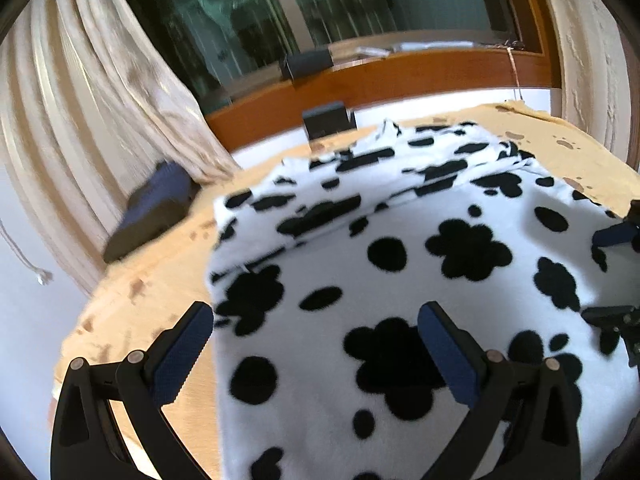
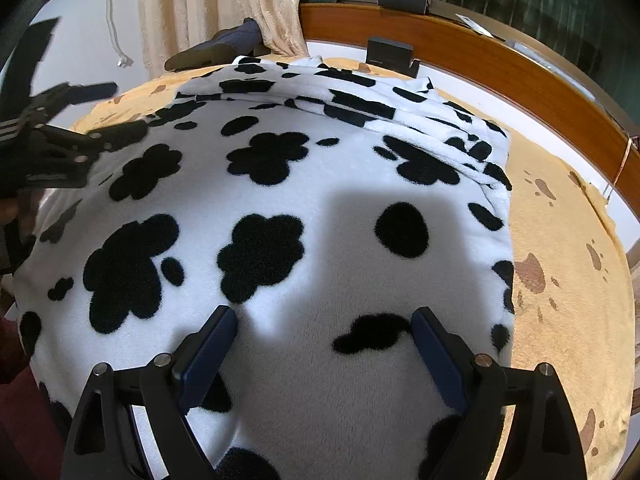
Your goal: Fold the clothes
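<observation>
A white fleece garment (image 1: 400, 280) with black paw-shaped blotches lies spread on a tan cloth (image 1: 160, 280), its far part folded into layers (image 2: 360, 100). My left gripper (image 1: 316, 312) is open above the garment's near left edge, with nothing between its blue pads. It also shows at the left of the right wrist view as the left gripper (image 2: 116, 110). My right gripper (image 2: 324, 316) is open low over the garment's near part, its pads apart with only flat fabric under them. At the right edge of the left wrist view the right gripper (image 1: 616, 276) is partly cut off.
The tan cloth (image 2: 560, 280) has brown paw prints and covers a table. A dark blue padded item (image 1: 152, 208) lies at the far left by a cream curtain (image 1: 100, 100). A black box (image 1: 328, 120) stands at the far edge below a wooden window sill (image 1: 400, 76).
</observation>
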Tool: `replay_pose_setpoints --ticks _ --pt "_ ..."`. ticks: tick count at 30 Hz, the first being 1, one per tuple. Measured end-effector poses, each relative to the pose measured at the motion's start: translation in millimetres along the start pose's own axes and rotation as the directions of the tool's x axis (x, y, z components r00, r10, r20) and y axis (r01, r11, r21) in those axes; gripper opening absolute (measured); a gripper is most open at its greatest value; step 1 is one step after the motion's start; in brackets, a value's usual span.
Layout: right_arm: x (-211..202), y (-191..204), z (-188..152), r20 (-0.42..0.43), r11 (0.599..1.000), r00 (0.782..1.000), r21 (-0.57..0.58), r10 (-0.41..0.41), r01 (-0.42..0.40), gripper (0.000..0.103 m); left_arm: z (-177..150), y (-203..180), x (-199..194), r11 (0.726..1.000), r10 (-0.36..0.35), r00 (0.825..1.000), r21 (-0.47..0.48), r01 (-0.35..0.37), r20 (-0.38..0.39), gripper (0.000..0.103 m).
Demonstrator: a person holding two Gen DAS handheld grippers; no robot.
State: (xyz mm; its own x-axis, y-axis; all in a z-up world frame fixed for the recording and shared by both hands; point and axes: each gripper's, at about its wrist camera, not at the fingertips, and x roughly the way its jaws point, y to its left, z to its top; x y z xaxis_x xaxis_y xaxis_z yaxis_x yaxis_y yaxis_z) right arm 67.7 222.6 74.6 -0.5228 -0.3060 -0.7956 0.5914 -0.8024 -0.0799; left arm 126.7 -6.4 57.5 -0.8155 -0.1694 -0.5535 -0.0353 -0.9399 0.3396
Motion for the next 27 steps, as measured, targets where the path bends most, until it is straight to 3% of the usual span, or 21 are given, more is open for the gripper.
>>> replay_pose_setpoints --ticks 8,10,12,15,20,23,27 --pt "-2 1 -1 0.010 0.999 0.999 0.013 -0.038 0.038 0.091 0 -15 -38 0.996 0.027 0.996 0.087 -0.034 0.088 0.103" --pt "-8 -2 -3 0.028 0.997 0.997 0.039 -0.069 0.067 0.091 -5 -12 -40 0.996 -0.031 0.998 0.091 0.026 0.063 0.103" --pt "-22 -7 -7 0.069 0.994 0.996 0.088 -0.064 0.058 0.091 -13 3 -37 0.988 -0.153 0.988 0.038 0.153 -0.009 0.103" --pt "-48 -21 -19 0.131 0.985 0.991 0.170 -0.039 0.016 0.091 -32 45 -26 0.943 -0.313 0.944 -0.151 0.297 -0.103 0.103" --pt "-75 -38 -39 0.166 0.969 0.984 0.244 -0.063 0.021 0.091 -60 88 -24 0.894 -0.394 0.907 -0.293 0.340 -0.150 0.103" --pt "-78 -38 -47 0.161 0.968 0.985 0.252 -0.062 0.020 0.091 -79 109 -30 0.823 -0.494 0.859 -0.391 0.412 -0.135 0.103" --pt "-80 -32 -53 0.162 0.971 0.986 0.237 -0.049 0.010 0.091 -98 130 -35 0.688 -0.624 0.778 -0.530 0.497 -0.080 0.103"
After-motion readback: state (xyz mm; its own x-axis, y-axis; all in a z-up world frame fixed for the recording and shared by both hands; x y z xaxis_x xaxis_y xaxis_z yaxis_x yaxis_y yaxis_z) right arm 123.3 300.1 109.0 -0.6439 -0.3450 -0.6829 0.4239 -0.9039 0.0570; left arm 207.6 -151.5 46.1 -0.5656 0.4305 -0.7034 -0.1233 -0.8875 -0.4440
